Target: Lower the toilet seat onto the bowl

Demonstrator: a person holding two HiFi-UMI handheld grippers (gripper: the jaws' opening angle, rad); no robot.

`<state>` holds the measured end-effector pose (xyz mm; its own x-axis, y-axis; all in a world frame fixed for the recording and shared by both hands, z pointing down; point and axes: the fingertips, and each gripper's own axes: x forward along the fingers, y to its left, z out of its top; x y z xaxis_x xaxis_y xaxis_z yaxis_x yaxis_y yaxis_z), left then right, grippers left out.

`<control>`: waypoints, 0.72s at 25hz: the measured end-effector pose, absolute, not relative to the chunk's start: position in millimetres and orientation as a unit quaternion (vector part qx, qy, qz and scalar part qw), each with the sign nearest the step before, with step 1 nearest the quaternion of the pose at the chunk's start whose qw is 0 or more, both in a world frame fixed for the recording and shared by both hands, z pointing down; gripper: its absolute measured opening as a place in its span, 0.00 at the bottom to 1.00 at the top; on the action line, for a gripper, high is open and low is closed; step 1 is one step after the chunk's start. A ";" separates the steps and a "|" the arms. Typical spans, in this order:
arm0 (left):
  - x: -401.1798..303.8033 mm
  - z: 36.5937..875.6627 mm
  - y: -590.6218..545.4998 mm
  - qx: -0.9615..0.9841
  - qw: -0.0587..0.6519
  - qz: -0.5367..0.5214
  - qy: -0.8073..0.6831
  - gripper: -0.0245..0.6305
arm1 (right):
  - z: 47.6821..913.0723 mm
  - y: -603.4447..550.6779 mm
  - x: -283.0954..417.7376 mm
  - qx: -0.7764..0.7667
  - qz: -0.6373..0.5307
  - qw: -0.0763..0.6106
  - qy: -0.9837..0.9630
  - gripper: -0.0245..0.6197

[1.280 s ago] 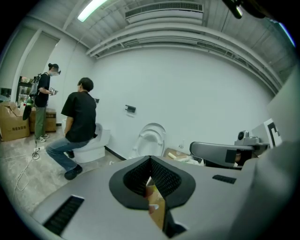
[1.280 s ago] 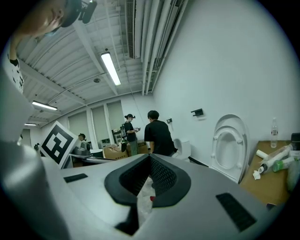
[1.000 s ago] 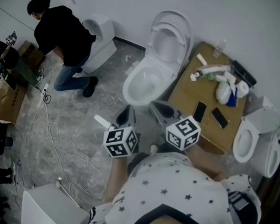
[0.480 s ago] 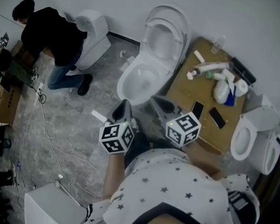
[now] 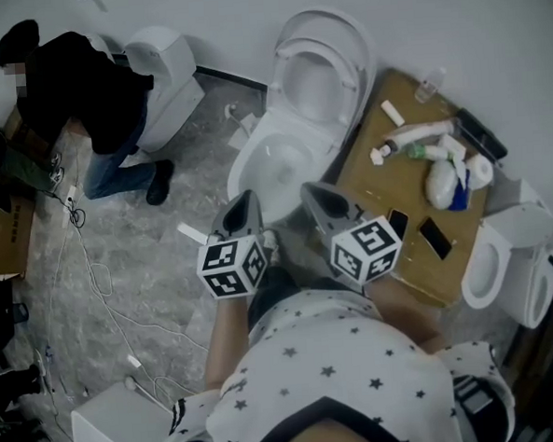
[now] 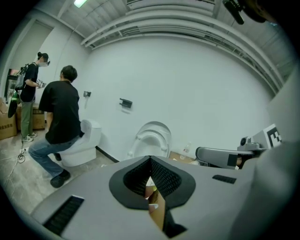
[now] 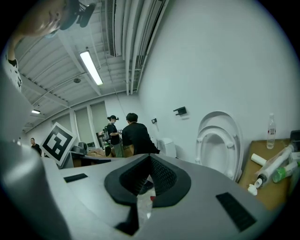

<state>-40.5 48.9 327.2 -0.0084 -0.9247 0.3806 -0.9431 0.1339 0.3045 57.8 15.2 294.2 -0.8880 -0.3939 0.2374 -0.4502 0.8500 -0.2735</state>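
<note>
Well, both claws — left, right — are clenched empty near the bowl's front edge; the seat stands raised against the lid, probably awaiting a push.

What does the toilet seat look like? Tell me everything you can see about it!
The toilet seat is a smooth white oval ring, plastic by the look of it. It is flipped up, standing nearly upright against the raised lid behind it, above the open bowl. Nothing else touches it: the left gripper and right gripper are shut, empty, and apart from it, near the bowl's front.
</note>
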 end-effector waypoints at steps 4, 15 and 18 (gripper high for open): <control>-58.0 325.0 16.7 0.672 0.252 0.024 -0.695 0.03 | 290.3 -12.9 39.5 0.238 0.163 0.084 -0.954 0.05; -100.7 321.7 -59.5 0.714 0.253 0.043 -0.651 0.03 | 288.4 -82.0 1.8 0.302 0.168 0.081 -0.935 0.05; -107.3 322.7 -81.9 0.728 0.252 0.050 -0.635 0.03 | 290.7 -100.2 -2.6 0.324 0.167 0.077 -0.928 0.05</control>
<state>-107.3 -81.9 322.7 0.1886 -0.8995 0.3942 -0.9505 -0.0662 0.3037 -2.6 -100.2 290.7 -0.7782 -0.5757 0.2508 -0.6270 0.7345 -0.2596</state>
